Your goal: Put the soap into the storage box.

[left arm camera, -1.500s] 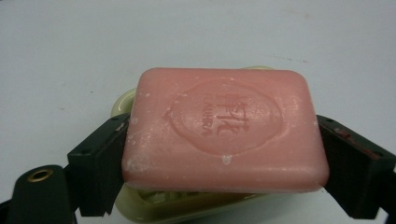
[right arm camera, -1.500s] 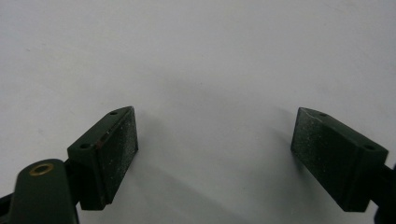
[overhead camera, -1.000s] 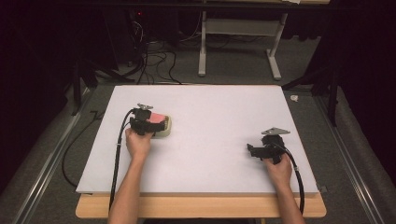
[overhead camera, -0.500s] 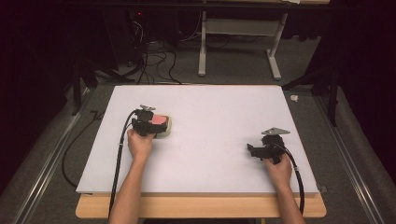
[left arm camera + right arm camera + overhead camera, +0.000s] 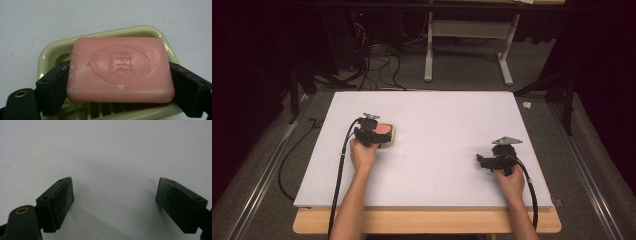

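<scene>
A pink soap bar (image 5: 120,67) with a stamped emblem lies in a pale green soap dish (image 5: 105,32). My left gripper (image 5: 117,75) has one black jaw pressed against each short end of the bar, so it is shut on it. From above, the soap bar (image 5: 384,128) and dish (image 5: 391,139) sit left of centre on the white board, with the left gripper (image 5: 379,134) reaching in from the near side. My right gripper (image 5: 482,161) rests low at the right of the board; its jaws (image 5: 115,195) stand wide apart over bare white surface.
The white board (image 5: 442,115) lies on a wooden table (image 5: 427,222). Black cables trail from both grippers toward the near edge. A desk frame (image 5: 467,45) and floor cables stand beyond the far edge.
</scene>
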The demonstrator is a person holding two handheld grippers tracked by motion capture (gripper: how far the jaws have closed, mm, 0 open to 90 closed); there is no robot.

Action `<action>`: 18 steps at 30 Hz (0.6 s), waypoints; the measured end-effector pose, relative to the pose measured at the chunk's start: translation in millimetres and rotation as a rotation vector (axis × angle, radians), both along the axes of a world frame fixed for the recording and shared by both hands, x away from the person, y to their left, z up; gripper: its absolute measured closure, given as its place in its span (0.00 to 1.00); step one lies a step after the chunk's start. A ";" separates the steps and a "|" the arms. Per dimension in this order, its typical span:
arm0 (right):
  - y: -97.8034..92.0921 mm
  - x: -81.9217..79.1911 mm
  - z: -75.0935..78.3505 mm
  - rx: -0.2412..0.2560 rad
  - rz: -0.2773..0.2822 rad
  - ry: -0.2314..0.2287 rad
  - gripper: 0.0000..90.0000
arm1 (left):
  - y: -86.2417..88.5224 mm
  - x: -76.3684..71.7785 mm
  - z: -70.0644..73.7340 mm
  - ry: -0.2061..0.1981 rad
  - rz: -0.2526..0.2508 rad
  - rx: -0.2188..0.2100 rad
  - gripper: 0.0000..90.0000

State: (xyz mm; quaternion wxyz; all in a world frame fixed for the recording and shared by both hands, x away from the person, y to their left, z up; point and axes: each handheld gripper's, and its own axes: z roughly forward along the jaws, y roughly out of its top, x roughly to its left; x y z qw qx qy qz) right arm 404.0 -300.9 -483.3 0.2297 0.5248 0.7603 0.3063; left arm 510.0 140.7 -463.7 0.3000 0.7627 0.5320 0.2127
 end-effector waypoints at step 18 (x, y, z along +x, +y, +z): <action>0.0 0.0 0.0 0.002 -0.002 0.001 0.17 | 5.4 -11.8 20.4 -0.051 -0.021 -0.038 0.14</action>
